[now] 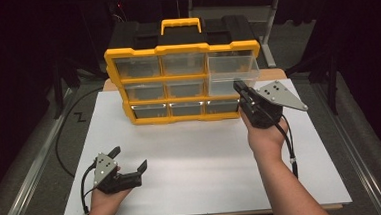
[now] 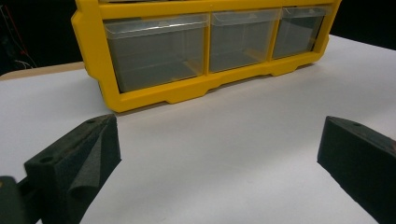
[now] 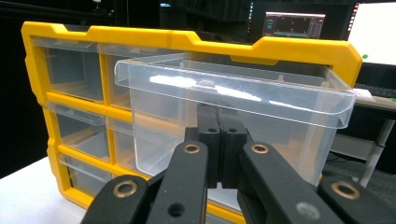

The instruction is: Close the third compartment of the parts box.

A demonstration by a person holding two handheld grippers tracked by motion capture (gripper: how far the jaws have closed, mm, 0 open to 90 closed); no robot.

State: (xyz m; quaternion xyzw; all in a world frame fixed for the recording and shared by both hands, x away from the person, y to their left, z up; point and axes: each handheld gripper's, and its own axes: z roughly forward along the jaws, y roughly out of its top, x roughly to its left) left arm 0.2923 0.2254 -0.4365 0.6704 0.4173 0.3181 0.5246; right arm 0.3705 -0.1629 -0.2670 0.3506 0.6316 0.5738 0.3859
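From above, at the far middle of the white table [image 1: 191,157]: yellow organizer [image 1: 184,83], three rows by three, with the top-right drawer [image 1: 232,67] pulled partway out toward the near side, long axis left to right. Right gripper [image 1: 241,92] just below and in front of that drawer's face, jaws pressed together, seemingly against or under its lower front edge; contact not certain from here. Left gripper [image 1: 130,164] well apart at the near left, jaws spread, holding nothing, so clearly the farther hand. Along the left gripper: spread pads over bare table, bottom row of clear bins [image 2: 159,51] far ahead, all pushed in. Along the right gripper: closed jaws rising straight at the drawer [image 3: 233,107], tips [image 3: 219,126] meeting at its front wall below the rim lip, drawer sticking out toward the camera from the yellow frame [image 3: 299,46]. Likely next move along that in-out line. No brand or label readable on the organizer; far monitors too small to read.
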